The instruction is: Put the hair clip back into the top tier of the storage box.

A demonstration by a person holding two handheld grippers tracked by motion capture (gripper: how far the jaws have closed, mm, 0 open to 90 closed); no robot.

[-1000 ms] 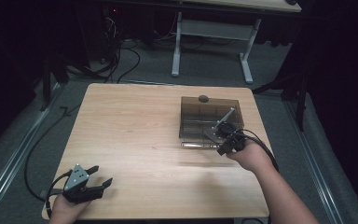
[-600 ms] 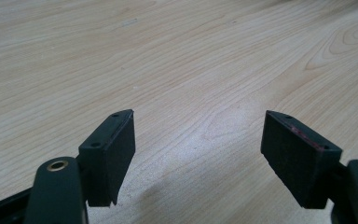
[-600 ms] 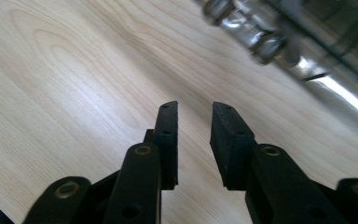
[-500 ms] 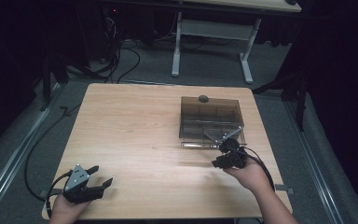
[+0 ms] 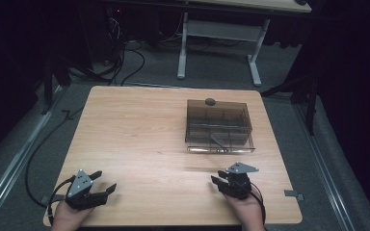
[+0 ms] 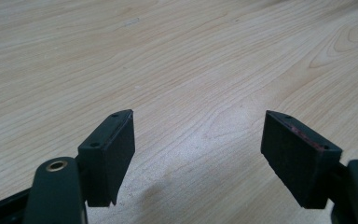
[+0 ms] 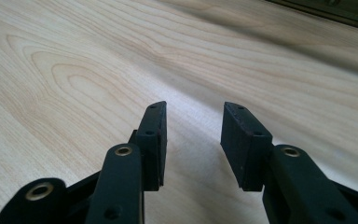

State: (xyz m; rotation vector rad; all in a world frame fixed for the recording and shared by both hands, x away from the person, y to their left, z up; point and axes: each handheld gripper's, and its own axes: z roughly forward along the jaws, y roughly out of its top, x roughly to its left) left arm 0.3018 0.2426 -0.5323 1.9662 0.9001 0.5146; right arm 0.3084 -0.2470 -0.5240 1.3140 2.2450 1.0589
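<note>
Smoked transparent plastic box (image 5: 219, 126), a shallow rectangular organiser with inner dividers and a small dark knob (image 5: 210, 101) at its far edge, sits on the right half of the pale wooden counter (image 5: 139, 134), well ahead of my right tool (image 5: 221, 183) and farther still from my left tool (image 5: 104, 184). I judge it light and rigid, with slick walls that a pad could slide on, and brittle enough to crack if squeezed hard, so I would take it by the knob or by a thin wall edge instead of across its whole body. A slim silvery piece (image 5: 220, 150) lies along its near edge, too small for me to make out. My right tool (image 7: 193, 135) rests low over bare counter near the front edge; its jaws have just been opening and now stand spread, with nothing between the black pads (image 7: 244, 140) but wood grain. My left tool (image 6: 198, 154) sits at the front left corner, its jaws also spread wide, its pads (image 6: 109, 151) empty and pressing on nothing, with bare counter showing between them. Neither tool touches the box.
</note>
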